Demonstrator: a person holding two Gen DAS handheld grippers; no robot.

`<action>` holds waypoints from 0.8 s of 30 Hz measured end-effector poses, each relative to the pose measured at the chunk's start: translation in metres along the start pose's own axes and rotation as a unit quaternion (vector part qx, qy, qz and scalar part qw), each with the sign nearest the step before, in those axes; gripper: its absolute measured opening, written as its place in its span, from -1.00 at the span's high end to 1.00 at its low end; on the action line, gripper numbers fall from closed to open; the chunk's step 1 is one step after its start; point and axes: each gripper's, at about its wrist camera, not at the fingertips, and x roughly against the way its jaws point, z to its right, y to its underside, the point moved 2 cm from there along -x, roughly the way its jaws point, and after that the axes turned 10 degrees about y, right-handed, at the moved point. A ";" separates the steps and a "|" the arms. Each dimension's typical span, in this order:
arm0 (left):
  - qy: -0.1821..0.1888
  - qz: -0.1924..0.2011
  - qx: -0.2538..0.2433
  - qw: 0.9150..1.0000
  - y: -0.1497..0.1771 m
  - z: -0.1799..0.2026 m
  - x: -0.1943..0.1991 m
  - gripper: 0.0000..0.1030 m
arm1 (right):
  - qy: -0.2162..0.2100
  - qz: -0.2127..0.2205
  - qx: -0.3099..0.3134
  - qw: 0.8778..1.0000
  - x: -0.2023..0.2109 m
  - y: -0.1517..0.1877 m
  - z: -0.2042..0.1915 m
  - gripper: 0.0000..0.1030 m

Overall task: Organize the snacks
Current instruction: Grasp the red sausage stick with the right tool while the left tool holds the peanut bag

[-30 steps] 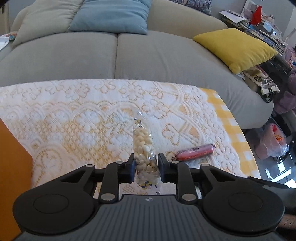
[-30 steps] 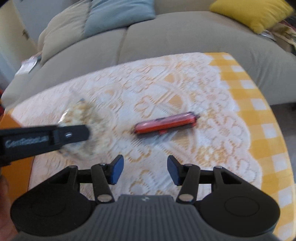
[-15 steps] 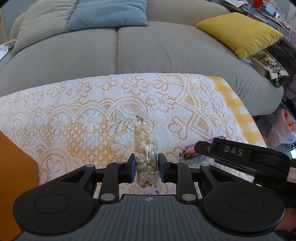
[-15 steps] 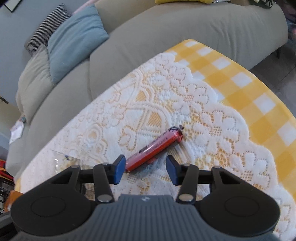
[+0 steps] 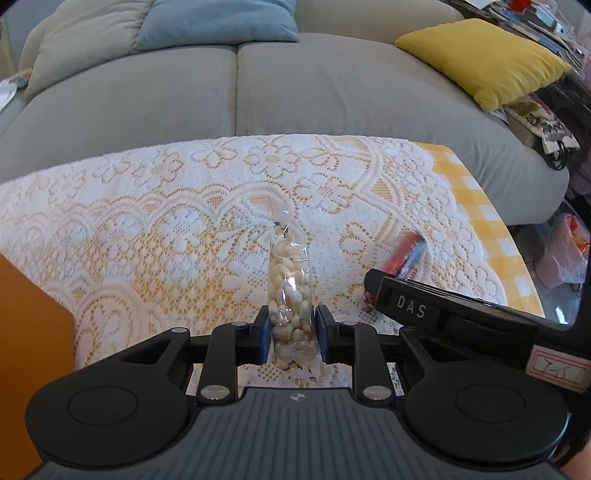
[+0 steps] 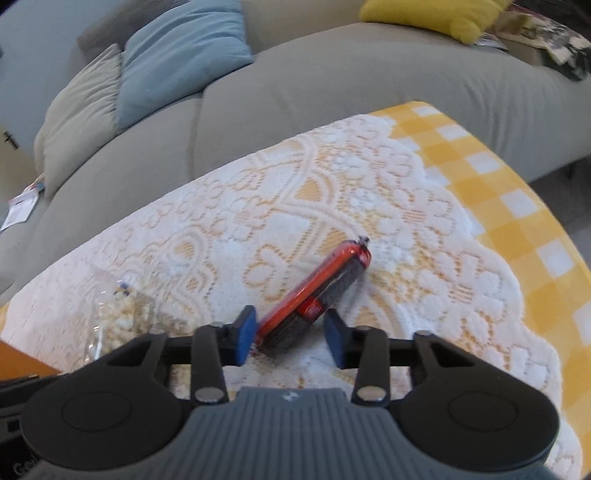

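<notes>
My left gripper (image 5: 291,338) is shut on a clear bag of white nuts (image 5: 290,291) that stands up from its jaws above the lace tablecloth (image 5: 155,221). The bag also shows blurred in the right wrist view (image 6: 118,321). A red sausage stick (image 6: 317,295) lies on the cloth, its near end between the open jaws of my right gripper (image 6: 290,338), which do not press on it. In the left wrist view the sausage (image 5: 404,254) is partly hidden behind the right gripper's body (image 5: 443,314).
An orange box edge (image 5: 26,332) stands at the left. A grey sofa (image 5: 332,85) with a blue cushion (image 5: 218,18) and a yellow cushion (image 5: 484,59) lies beyond the table. The yellow checked cloth edge (image 6: 517,206) is at the right.
My right gripper has moved in over the sausage, so its near end now sits between the open jaws. My left gripper keeps its hold on the nut bag and has barely moved.
</notes>
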 end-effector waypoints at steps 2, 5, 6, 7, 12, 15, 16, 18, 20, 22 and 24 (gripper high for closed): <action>0.005 -0.002 0.006 1.000 0.000 -0.002 0.001 0.47 | -0.014 -0.004 0.001 1.000 -0.006 -0.001 -0.001 0.41; 0.004 -0.004 0.005 1.000 0.000 -0.001 0.003 0.47 | -0.011 0.002 0.008 1.000 -0.007 -0.002 -0.004 0.49; 0.006 -0.004 0.007 1.000 0.000 -0.002 0.003 0.47 | -0.008 0.002 0.010 1.000 -0.007 -0.002 -0.005 0.50; 0.007 -0.004 0.008 1.000 -0.001 -0.002 0.003 0.47 | -0.007 0.004 0.012 1.000 -0.006 -0.001 -0.005 0.50; 0.014 -0.003 0.020 1.000 -0.001 -0.004 0.008 0.49 | 0.003 0.003 0.027 1.000 0.000 0.000 -0.009 0.53; 0.009 -0.001 0.019 1.000 0.000 -0.005 0.015 0.50 | 0.005 0.007 0.046 0.999 0.007 0.001 -0.014 0.54; 0.009 -0.001 0.020 1.000 0.001 -0.005 0.018 0.50 | 0.004 0.008 0.051 0.999 0.009 0.002 -0.016 0.55; 0.011 0.000 0.025 1.000 0.002 -0.008 0.025 0.50 | -0.001 0.013 0.061 0.998 0.014 0.003 -0.020 0.55; 0.013 0.003 0.030 0.999 0.003 -0.009 0.034 0.50 | -0.006 0.017 0.073 0.997 0.019 0.003 -0.023 0.56; 0.012 0.008 0.032 0.999 0.005 -0.010 0.044 0.50 | -0.010 0.022 0.084 0.996 0.026 0.005 -0.026 0.57; 0.013 0.011 0.033 0.999 0.006 -0.010 0.054 0.50 | -0.013 0.028 0.095 0.995 0.035 0.007 -0.029 0.57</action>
